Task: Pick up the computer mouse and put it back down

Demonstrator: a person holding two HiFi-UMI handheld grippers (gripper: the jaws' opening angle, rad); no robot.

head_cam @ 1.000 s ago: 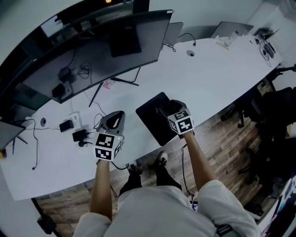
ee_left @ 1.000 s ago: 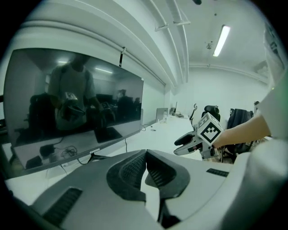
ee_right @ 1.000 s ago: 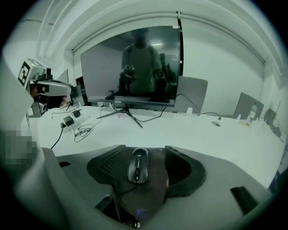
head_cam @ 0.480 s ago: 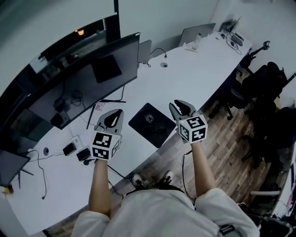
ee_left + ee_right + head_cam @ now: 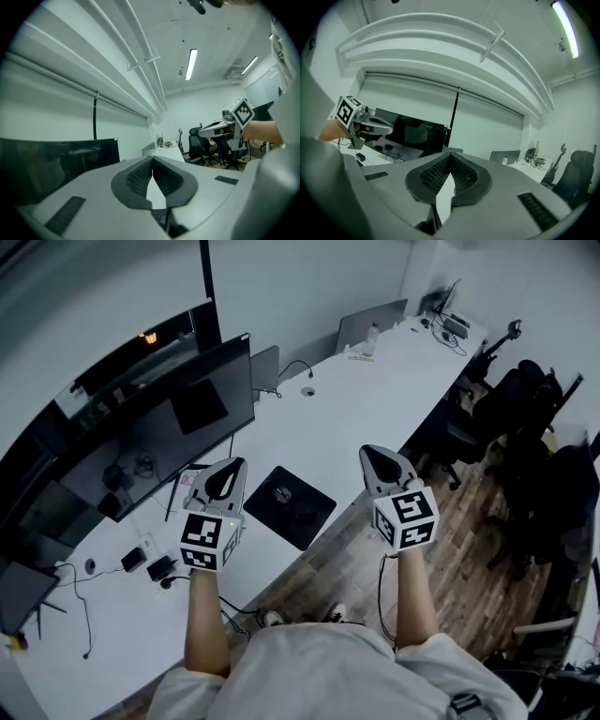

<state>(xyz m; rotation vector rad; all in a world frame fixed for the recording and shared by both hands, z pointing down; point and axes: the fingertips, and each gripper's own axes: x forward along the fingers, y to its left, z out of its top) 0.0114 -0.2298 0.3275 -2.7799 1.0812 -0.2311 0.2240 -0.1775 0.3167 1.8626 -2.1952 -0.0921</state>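
The dark computer mouse (image 5: 281, 493) lies on a black mouse pad (image 5: 298, 514) near the front edge of the white desk (image 5: 366, 395). Both grippers hang high above the desk, pointing about level. My left gripper (image 5: 232, 465) is left of the pad, shut and empty; its pads meet in the left gripper view (image 5: 152, 158). My right gripper (image 5: 371, 452) is right of the pad, out past the desk edge over the floor. It is shut with nothing between its fingers (image 5: 450, 155). Each gripper view shows the other gripper off to the side.
A wide curved monitor (image 5: 141, 442) stands at the back left of the desk. Chargers and cables (image 5: 150, 563) lie left of my left arm. Laptops (image 5: 370, 322) sit at the far end. Office chairs (image 5: 511, 413) stand on the wooden floor (image 5: 469, 549) to the right.
Both grippers have risen well clear of the desk. The right gripper came up off the mouse pad and shut empty, uncovering the mouse, which stays on the pad.
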